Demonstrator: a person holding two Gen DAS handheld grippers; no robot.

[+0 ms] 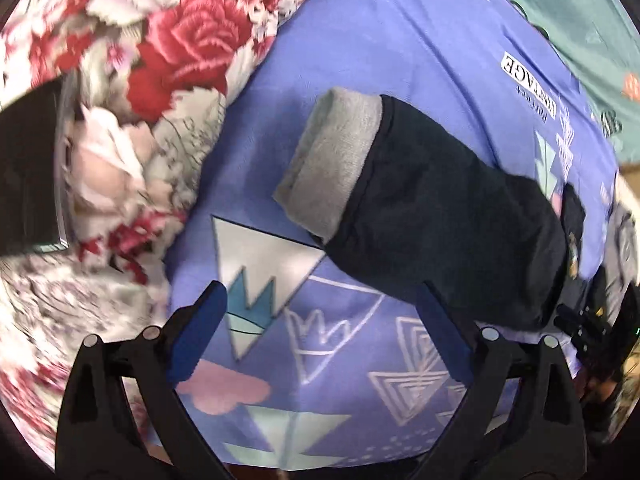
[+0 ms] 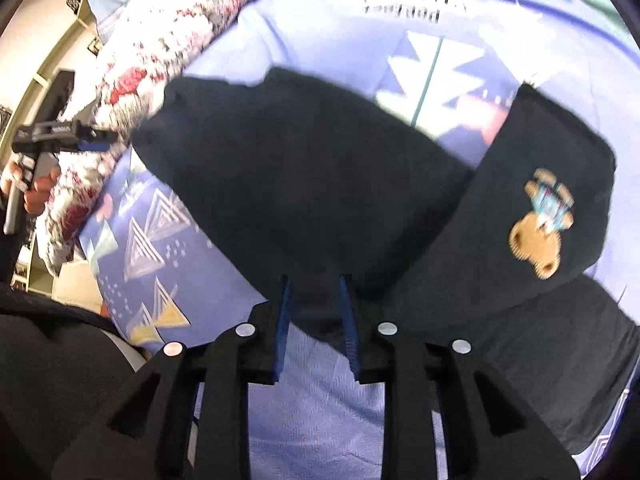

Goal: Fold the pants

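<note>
right gripper (image 2: pixel 316 292) pinches pants (image 2: pixel 304 168) (edge hidden).

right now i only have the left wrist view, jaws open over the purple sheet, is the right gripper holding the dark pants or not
Observer: Yes. The right gripper has its jaws closed on a fold of the dark navy fleece pants.
Operator: any marking on them i cant make out
Observer: A brown teddy bear patch sits on the panel right of the grip.
Operator: where am i from over there
Observer: Your left gripper is at far left, in front of the red and white floral quilt, clear of the pants.
</note>
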